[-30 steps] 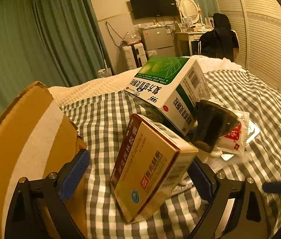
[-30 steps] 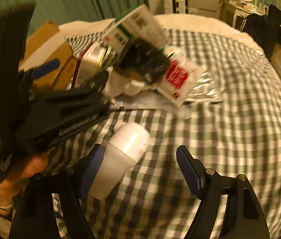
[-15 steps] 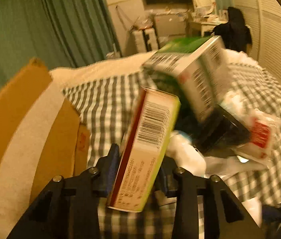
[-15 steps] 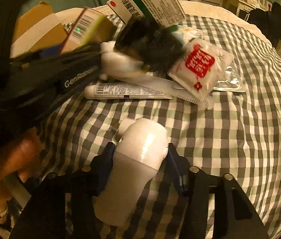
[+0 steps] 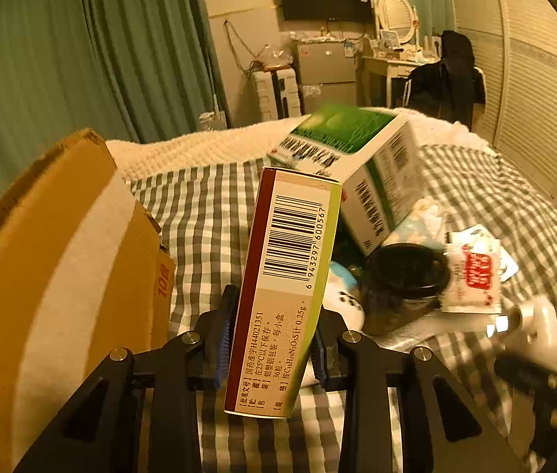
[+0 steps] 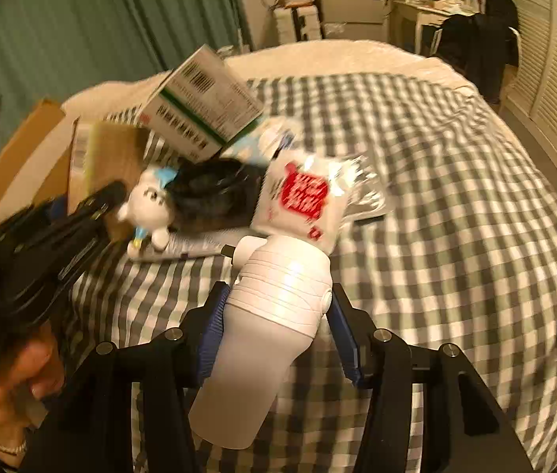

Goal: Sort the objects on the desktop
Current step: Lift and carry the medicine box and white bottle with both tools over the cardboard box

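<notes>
A grey-and-white checked bedcover (image 5: 207, 205) fills both views and carries the whole heap of things. In the left wrist view a brown corrugated cardboard box with a pale tape strip (image 5: 53, 276) stands at nine o'clock, its flap raised beside the left gripper. At one o'clock from the picture's centre a large green-and-white medicine carton with barcodes (image 5: 373, 165) leans tilted on the heap. Clamped between the blue pads of the left gripper (image 5: 274, 335) is a slim maroon-and-yellow cardboard medicine box (image 5: 286, 276), barcode side towards the camera, standing on end and leaning slightly towards one o'clock; the jaws have just closed onto its two broad faces. The box is lifted clear of the cover.

In the right wrist view the right gripper (image 6: 274, 319) has its jaws pressed on a white plastic spray bottle (image 6: 266, 323), gripped at the ribbed shoulder with the nozzle pointing to twelve o'clock. These jaws have also just closed in. Beyond it, at twelve o'clock, lies a white sachet with a red printed label (image 6: 302, 201), and at eleven o'clock a dark round jar with a black lid (image 6: 211, 189). A small white toy figure with a blue cap (image 6: 148, 209) lies at ten o'clock, touching the jar. A person's hand (image 6: 14, 378) at eight o'clock grips the handle of the other gripper.
</notes>
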